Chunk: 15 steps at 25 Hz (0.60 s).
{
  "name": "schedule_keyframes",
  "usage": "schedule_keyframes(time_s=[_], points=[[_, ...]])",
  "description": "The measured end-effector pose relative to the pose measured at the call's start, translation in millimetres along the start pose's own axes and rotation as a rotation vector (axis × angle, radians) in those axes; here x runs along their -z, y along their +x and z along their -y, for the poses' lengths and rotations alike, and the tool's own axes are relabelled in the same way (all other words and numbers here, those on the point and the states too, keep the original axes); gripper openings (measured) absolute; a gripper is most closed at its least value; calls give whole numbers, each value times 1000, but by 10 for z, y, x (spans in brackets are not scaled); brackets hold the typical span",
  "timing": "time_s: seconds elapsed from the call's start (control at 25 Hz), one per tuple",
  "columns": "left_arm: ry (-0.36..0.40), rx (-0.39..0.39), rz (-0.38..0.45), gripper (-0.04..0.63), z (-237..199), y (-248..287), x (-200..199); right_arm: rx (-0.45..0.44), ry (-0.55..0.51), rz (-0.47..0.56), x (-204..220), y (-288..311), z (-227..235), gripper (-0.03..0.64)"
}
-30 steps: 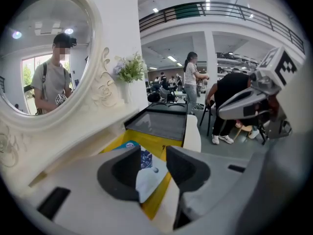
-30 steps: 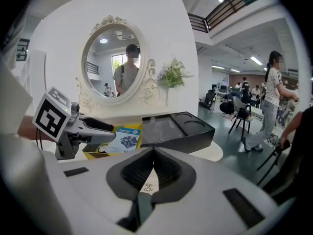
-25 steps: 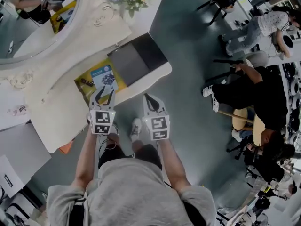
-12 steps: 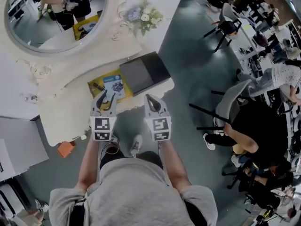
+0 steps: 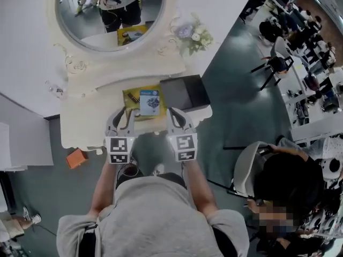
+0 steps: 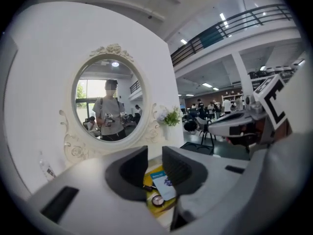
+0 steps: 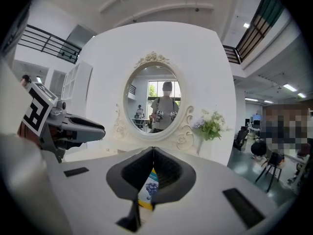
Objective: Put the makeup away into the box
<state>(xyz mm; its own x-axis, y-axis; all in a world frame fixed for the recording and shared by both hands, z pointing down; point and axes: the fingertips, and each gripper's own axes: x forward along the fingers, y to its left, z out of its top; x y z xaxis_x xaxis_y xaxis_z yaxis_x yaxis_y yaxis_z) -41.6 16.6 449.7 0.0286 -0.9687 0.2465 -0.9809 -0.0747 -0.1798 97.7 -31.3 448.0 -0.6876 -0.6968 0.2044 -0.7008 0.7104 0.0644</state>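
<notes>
Cream-white dressing surface with carved trim, set under an oval mirror on a white wall. Near its right end, a dark box, flat, grey and black on top; lidded or open, not clear from above. Just beside the box's left side, a yellow tray with the makeup on it and not in the box: a blue-and-white packet on the half nearer the box, a small dark stick on the far half, and, seen only from the left gripper view, a small round compact at the tray's near edge. Beyond the box, against the wall, a bunch of pale flowers. Nearer than the box and to its left, the left gripper lined up with the tray, jaws apart with only a narrow gap after just closing in, nothing between them, no contact with the makeup. Straight in front of the box's near left corner, the right gripper, jaws pressed together and empty, also clear of the tray. Both held side by side at the surface's near edge, pointing toward the mirror. Far left of the box, down on the grey floor, a small orange block. Right of the box and much nearer, a seated person in black.
</notes>
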Motion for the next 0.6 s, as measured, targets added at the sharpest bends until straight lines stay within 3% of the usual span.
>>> schedule_keyframes(time_s=[0.28,0.6], points=[[-50,-149,-2,6,-388,-368,102,-108,-40,29,-169,161,-403,15],[-52,-173,-4,5,-488,-467,142,-141,-57,32,-196,219,-544,15]])
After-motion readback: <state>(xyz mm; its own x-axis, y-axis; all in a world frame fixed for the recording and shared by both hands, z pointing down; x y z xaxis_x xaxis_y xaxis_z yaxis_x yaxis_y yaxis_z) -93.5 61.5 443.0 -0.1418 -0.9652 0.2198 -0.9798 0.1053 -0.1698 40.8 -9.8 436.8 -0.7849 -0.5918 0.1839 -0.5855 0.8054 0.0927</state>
